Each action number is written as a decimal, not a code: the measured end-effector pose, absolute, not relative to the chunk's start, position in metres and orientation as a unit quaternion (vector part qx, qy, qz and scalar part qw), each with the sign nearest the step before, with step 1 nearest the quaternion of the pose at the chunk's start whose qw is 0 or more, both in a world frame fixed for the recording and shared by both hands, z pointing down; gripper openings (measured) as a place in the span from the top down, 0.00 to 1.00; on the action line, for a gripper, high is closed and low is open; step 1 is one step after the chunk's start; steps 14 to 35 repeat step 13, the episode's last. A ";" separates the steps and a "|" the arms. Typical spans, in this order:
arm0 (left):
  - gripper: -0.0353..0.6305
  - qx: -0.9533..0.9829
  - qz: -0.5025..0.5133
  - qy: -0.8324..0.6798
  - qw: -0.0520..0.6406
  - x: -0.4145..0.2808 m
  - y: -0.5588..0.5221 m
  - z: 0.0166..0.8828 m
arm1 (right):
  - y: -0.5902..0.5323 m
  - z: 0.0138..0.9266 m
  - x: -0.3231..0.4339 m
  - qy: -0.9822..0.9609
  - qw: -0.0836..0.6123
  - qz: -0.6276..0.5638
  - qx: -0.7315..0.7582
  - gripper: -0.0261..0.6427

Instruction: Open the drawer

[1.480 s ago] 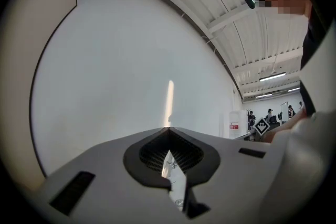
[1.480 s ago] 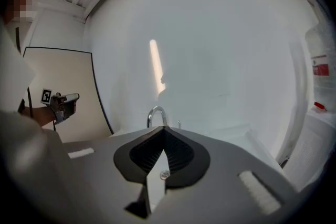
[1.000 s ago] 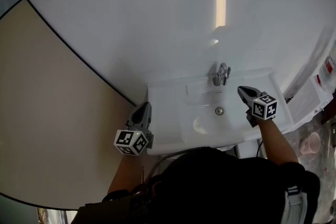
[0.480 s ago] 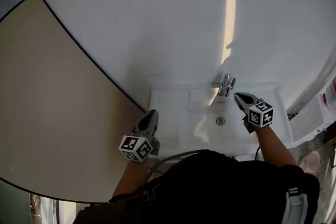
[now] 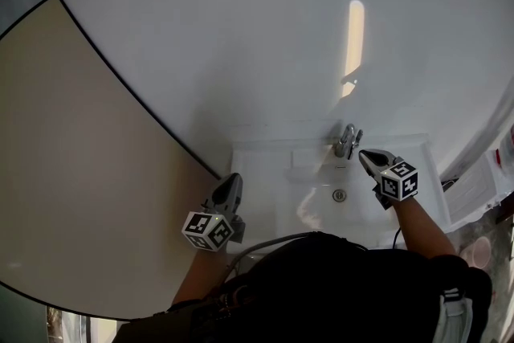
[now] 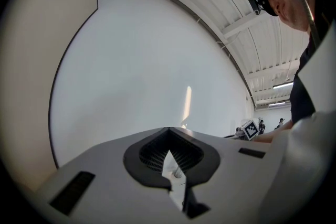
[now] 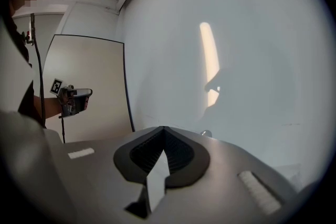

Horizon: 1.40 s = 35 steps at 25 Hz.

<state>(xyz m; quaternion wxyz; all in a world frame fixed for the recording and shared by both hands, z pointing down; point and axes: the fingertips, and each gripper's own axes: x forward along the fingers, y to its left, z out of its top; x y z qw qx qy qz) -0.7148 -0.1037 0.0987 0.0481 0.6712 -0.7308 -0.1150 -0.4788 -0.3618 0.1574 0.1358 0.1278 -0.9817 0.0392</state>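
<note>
Nearest the camera is the person's dark top, covering the sink's (image 5: 265, 173) front edge, so I can't make out the drawer in any view. There are two grippers, each with one marker cube showing black-and-white squares and no readable writing. The left gripper (image 5: 231, 181) sits at the sink's front-left corner, with its jaws closed together and nothing between them. The right gripper (image 5: 365, 157) hangs over the right side of the sink, tips just beside the faucet (image 5: 347, 140), also fully closed and empty. There's one drain (image 5: 340, 194) in the middle of the sink and one chrome faucet at its back rim. Behind the sink the white wall (image 5: 241, 36) is bare, with a single pale light streak (image 5: 353, 36). Left of the sink a beige panel (image 5: 72, 173) with a thin black edge runs down to its corner. The white sheets to the right of the sink carry print too small to read.
</note>
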 end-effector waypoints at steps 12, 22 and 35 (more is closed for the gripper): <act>0.94 0.682 -0.114 -0.721 0.042 -0.716 -0.115 0.091 | -0.362 0.151 -0.486 -0.982 0.136 0.029 0.127 0.96; 0.94 0.682 -0.116 -0.721 0.042 -0.719 -0.117 0.090 | -0.364 0.150 -0.489 -0.982 0.134 0.031 0.127 0.96; 0.94 0.682 -0.116 -0.721 0.042 -0.719 -0.117 0.090 | -0.364 0.150 -0.489 -0.982 0.134 0.031 0.127 0.96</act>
